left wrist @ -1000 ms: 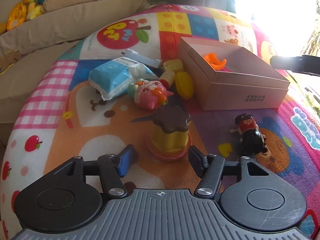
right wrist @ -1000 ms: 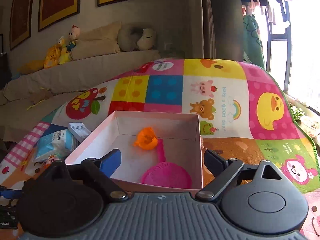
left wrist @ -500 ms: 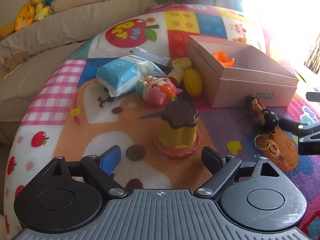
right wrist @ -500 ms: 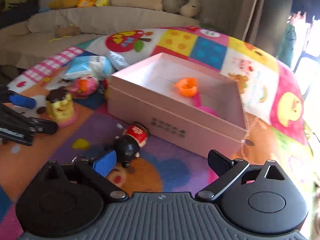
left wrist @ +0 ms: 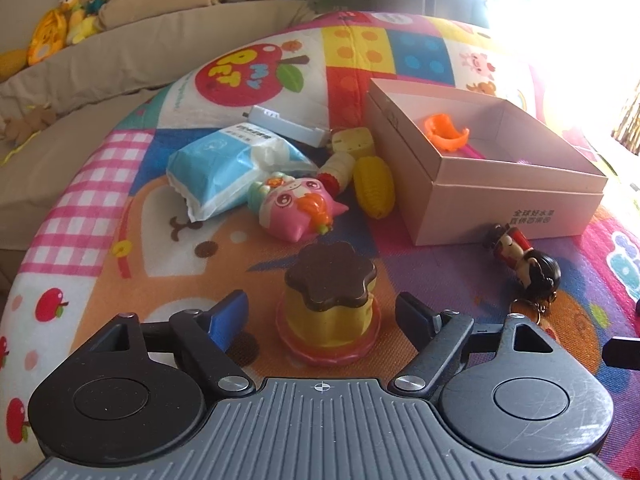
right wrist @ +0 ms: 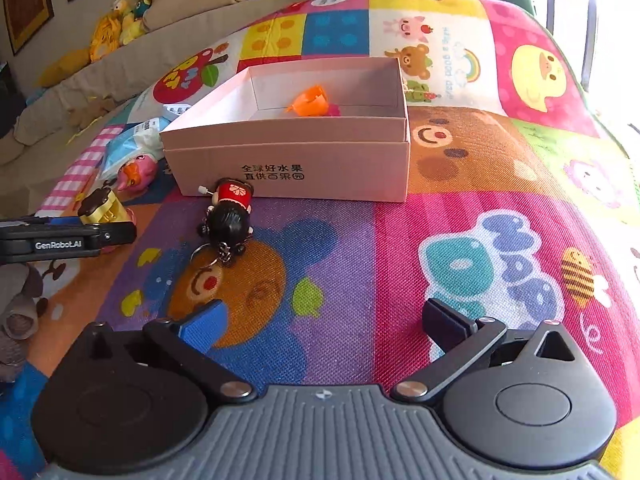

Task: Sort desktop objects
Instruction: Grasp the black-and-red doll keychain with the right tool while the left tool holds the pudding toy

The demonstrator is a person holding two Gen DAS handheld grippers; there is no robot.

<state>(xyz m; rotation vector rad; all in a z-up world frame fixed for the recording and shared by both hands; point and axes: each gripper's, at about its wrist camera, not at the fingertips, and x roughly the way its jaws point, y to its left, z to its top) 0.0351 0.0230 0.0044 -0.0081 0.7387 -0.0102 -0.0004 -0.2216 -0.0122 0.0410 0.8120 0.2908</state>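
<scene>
A yellow pudding toy with a brown top (left wrist: 330,302) stands on the play mat, between the fingers of my open left gripper (left wrist: 322,316); contact does not show. It also shows in the right wrist view (right wrist: 101,206). A pink cardboard box (left wrist: 516,208) holds an orange toy (left wrist: 445,135); the box also shows in the right wrist view (right wrist: 296,160). A black-haired doll keychain (left wrist: 524,262) lies before the box, also in the right wrist view (right wrist: 230,216). My right gripper (right wrist: 322,324) is open and empty, low over the mat.
A pink squishy toy (left wrist: 298,208), a yellow corn toy (left wrist: 374,192), a blue wipes pack (left wrist: 224,172) and a small white box (left wrist: 286,126) lie left of the pink box. A beige sofa (left wrist: 120,56) with plush toys lies behind the mat.
My right gripper has dropped lower and pulled back from the box toward the doll. My left gripper has closed in on the pudding toy, fingers open on either side.
</scene>
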